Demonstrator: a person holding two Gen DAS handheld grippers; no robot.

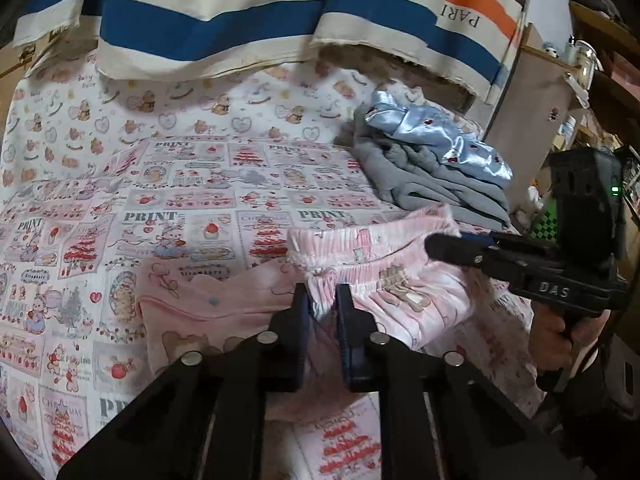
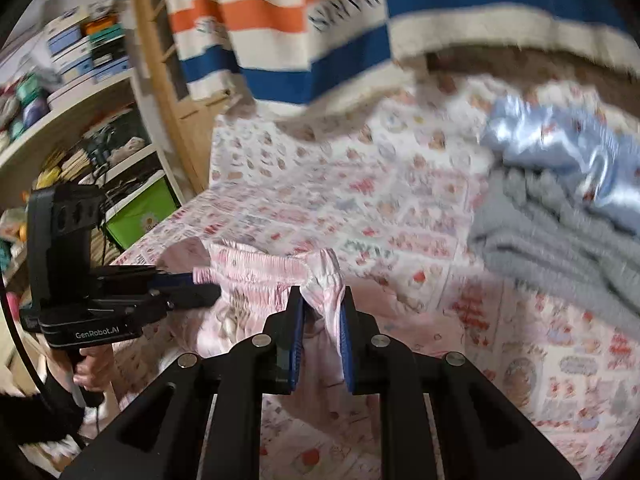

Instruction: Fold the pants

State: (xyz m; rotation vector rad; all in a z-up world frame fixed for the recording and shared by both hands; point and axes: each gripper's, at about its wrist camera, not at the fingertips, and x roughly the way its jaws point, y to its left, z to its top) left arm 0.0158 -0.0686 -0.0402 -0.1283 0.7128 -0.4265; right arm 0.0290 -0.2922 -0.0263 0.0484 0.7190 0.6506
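Observation:
Pink patterned pants (image 1: 372,276) lie on the printed bedsheet (image 1: 160,208), with the elastic waistband toward the far side. My left gripper (image 1: 322,296) is shut on the pink fabric just below the waistband. My right gripper (image 2: 322,300) is shut on a bunched corner of the waistband (image 2: 324,276). In the left wrist view the right gripper (image 1: 436,246) reaches in from the right at the waistband's right end. In the right wrist view the left gripper (image 2: 208,286) comes in from the left and pinches the pants (image 2: 256,280). The right wrist view is blurred.
A pile of grey clothes (image 1: 432,176) with a shiny light-blue garment (image 1: 432,132) on top lies at the far right of the bed. A striped blue, orange and cream cloth (image 1: 256,16) hangs behind. Shelves (image 2: 80,128) with boxes stand to the left.

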